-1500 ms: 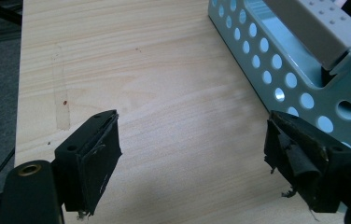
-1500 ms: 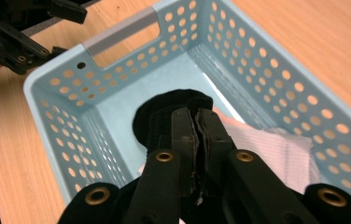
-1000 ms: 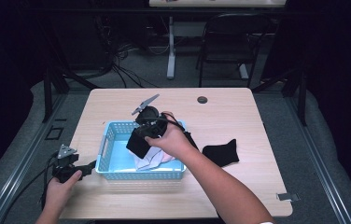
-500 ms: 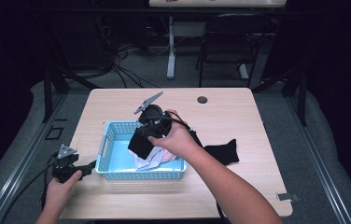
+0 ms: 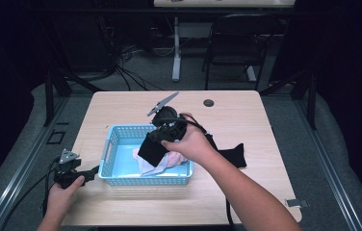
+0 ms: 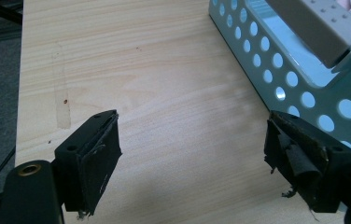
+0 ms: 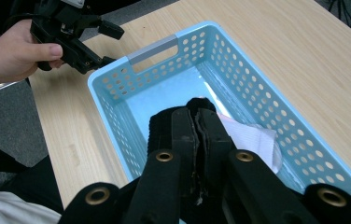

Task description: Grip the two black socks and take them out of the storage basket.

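**Black sock held over the basket**

The right gripper point(image 5: 167, 130) hangs above the blue basket point(image 5: 116, 179), over its middle and far half. Its fingers point(image 7: 183, 135) are pressed together on a black sock point(image 5: 151, 148). In the high view the sock droops from the fingers as a dark flap, its lower edge down among the clothes in the basket; whether it touches them cannot be told. In the right gripper view a fold of the black fabric bulges out just past the fingertips, pinched in the seam between the two pads.

Below the sock, inside the basket toward its right end, lie a white cloth point(image 7: 253, 140) and a pink one point(image 5: 176, 159), the pink partly under the person's right hand point(image 5: 193, 144). The left half of the basket floor is bare.

A second black sock point(image 5: 232, 155) lies flat on the bench point(image 5: 246, 120) just right of the basket, partly hidden behind the right forearm.

The left gripper point(image 5: 75, 174) is low at the basket's left end, near the front corner, held in the left hand point(image 5: 61, 197). Its fingers point(image 6: 96, 158) stand wide apart with nothing between them but bare bench; the right-hand finger is just beside the basket's perforated wall, and contact cannot be made out.

A small dark round thing point(image 5: 209, 103) sits on the bench well beyond the basket, near the far edge.
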### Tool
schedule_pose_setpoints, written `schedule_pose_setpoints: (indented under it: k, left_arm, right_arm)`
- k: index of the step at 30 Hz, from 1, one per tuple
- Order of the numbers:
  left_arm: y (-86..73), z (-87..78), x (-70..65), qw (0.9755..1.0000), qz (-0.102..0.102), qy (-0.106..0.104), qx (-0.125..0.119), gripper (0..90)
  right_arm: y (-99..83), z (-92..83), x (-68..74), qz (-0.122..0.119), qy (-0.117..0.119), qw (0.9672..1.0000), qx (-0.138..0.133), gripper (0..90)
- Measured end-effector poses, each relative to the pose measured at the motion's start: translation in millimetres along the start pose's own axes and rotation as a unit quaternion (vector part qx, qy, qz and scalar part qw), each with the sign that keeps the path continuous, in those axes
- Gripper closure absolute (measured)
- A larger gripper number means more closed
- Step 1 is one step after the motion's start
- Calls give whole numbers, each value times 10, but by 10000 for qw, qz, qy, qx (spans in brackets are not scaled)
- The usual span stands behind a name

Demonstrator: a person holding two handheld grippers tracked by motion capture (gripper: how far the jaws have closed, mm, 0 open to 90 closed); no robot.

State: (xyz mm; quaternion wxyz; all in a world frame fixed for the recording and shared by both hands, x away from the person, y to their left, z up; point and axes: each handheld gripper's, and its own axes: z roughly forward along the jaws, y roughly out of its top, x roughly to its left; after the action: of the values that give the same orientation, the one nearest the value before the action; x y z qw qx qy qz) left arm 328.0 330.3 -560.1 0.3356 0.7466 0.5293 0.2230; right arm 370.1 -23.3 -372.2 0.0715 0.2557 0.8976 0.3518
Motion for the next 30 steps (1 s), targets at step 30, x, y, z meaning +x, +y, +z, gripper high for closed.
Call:
schedule_pose_setpoints:
  k: [30]
  left_arm:
    - [-13, 5, 12, 9999, -100, 55, 31, 183]
  right_arm:
    - [-658, -1026, -355, 527, -711, 9951, -445, 864]
